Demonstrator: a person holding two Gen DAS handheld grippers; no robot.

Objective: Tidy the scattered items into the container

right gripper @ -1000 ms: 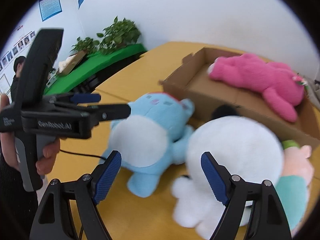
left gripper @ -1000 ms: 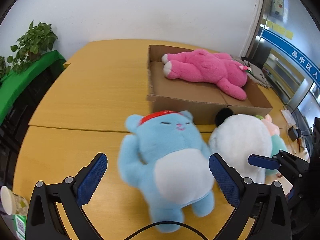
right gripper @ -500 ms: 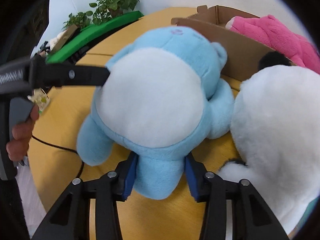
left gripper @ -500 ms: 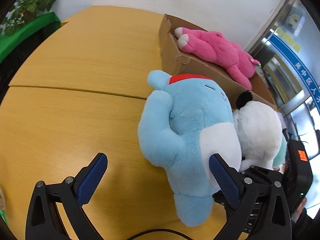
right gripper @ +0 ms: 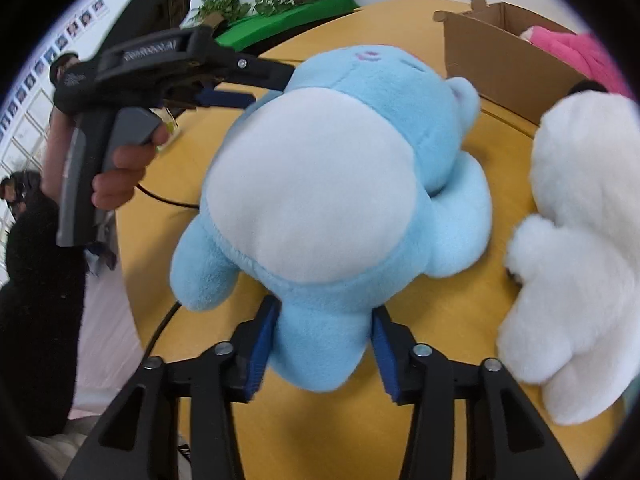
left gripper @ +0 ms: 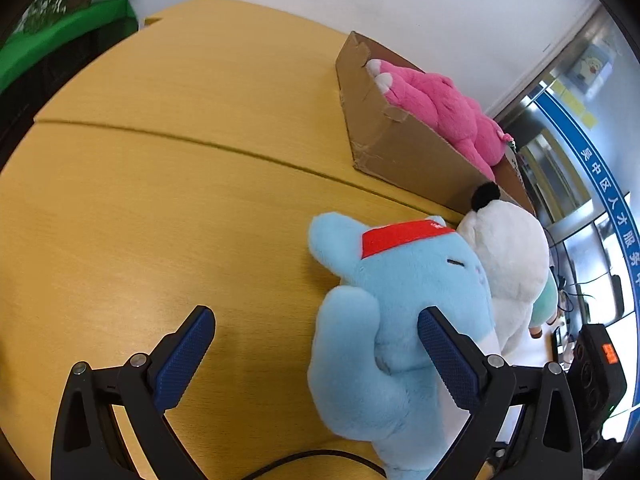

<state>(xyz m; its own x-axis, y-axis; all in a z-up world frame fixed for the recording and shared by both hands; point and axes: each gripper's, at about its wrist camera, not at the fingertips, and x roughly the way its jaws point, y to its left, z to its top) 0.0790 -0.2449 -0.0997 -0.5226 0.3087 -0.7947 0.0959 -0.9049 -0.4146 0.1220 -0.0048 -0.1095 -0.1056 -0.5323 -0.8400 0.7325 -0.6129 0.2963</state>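
A blue plush toy (left gripper: 400, 280) with a red headband and white belly (right gripper: 320, 180) lies on the yellow table (left gripper: 160, 200). My right gripper (right gripper: 325, 312) has the toy's leg between its pads, which touch both sides; its jaws are opening. My left gripper (left gripper: 314, 316) is open wide at the toy's side, its right finger (left gripper: 444, 356) against the head and raised arm, its left finger over bare table. From the right wrist view, the left gripper (right gripper: 270, 86) reaches in behind the toy's head. A white plush (left gripper: 512, 248) lies against the blue one.
An open cardboard box (left gripper: 400, 148) stands behind the toys with a pink plush (left gripper: 440, 104) inside. A person's hand (right gripper: 120, 176) holds the left gripper's handle at the table edge. A cable (right gripper: 160, 196) trails over the table. Potted plants (left gripper: 60, 36) stand beyond the far left.
Both grippers have come down onto the blue plush. The right one shut on its leg, then eased a little. The left one swung to the toy's side, its right finger now touching it.
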